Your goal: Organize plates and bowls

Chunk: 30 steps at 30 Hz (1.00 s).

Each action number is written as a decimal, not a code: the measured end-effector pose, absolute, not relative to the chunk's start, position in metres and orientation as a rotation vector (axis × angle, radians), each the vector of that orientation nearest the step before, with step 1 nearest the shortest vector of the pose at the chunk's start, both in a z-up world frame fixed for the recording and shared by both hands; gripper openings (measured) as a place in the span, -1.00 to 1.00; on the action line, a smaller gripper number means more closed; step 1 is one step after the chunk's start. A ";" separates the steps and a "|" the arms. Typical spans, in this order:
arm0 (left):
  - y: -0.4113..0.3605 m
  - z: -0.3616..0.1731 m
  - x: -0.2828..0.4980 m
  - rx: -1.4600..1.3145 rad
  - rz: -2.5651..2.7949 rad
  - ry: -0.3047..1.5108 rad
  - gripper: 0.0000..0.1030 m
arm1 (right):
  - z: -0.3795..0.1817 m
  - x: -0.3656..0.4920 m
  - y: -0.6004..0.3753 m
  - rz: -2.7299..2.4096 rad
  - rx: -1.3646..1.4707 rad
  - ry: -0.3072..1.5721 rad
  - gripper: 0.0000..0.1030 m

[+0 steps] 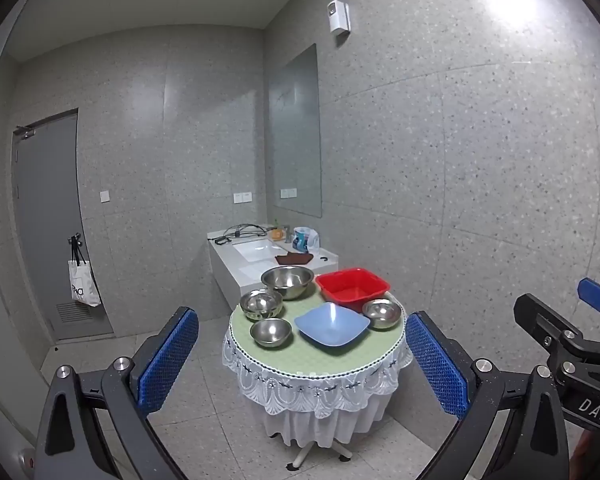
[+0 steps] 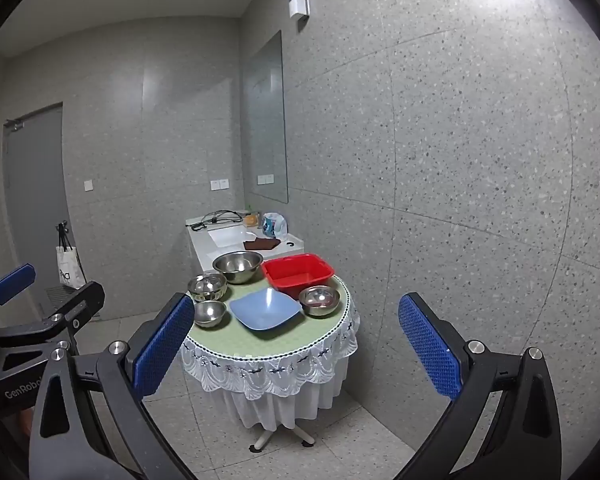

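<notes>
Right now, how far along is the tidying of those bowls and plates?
Nothing looks done yet. On the table, four steel bowls, the blue dish and the red tub sit apart, none stacked. Nothing is in hand: the left gripper and right gripper are both open, short of the table. All the sorting is left.

Light: dim, even, cool indoor light
Glare: bright patch on the right wall (image 1: 508,0), top right
Edges: strong fisheye bending, dark vignette at corners
Focus: soft overall, far sink area slightly blurred
Shadows: faint
</notes>
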<state>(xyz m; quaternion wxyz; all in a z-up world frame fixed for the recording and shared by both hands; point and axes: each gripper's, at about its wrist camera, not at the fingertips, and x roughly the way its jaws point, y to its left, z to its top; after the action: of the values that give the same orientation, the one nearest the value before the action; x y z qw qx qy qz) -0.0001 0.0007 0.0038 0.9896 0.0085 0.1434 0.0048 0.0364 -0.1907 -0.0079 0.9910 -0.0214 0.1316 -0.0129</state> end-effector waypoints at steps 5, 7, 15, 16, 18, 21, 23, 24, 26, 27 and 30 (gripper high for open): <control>0.000 0.005 0.000 0.015 0.012 0.286 0.99 | -0.010 0.041 -0.191 -0.021 -0.040 0.268 1.00; -0.001 0.004 0.002 0.016 0.013 0.288 0.99 | -0.010 0.042 -0.190 -0.020 -0.040 0.270 1.00; 0.000 0.002 0.003 0.016 0.013 0.288 0.98 | -0.010 0.042 -0.194 -0.015 -0.036 0.268 1.00; 0.000 0.002 0.003 0.015 0.013 0.287 0.99 | -0.010 0.042 -0.194 -0.015 -0.036 0.268 1.00; 0.000 0.002 0.003 0.015 0.013 0.288 0.98 | -0.010 0.042 -0.194 -0.015 -0.035 0.268 1.00; 0.000 0.001 0.004 0.015 0.014 0.288 0.98 | -0.010 0.042 -0.193 -0.014 -0.038 0.268 1.00; 0.001 0.001 0.004 0.014 0.014 0.287 0.98 | -0.011 0.042 -0.192 -0.014 -0.037 0.268 1.00; 0.001 0.000 0.005 0.014 0.015 0.286 0.99 | -0.011 0.042 -0.192 -0.015 -0.036 0.268 1.00; 0.001 -0.001 0.006 0.013 0.016 0.285 0.98 | -0.011 0.042 -0.192 -0.013 -0.038 0.268 1.00; 0.001 -0.001 0.006 0.013 0.016 0.286 0.98 | -0.011 0.043 -0.192 -0.013 -0.038 0.269 1.00; 0.002 -0.001 0.006 0.013 0.017 0.285 0.99 | -0.010 0.044 -0.192 -0.010 -0.037 0.268 1.00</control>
<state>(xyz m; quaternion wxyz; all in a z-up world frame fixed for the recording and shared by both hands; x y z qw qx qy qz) 0.0061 0.0016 -0.0014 0.9898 0.0067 0.1422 0.0087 0.0438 -0.1919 -0.0103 0.9908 -0.0187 0.1336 -0.0049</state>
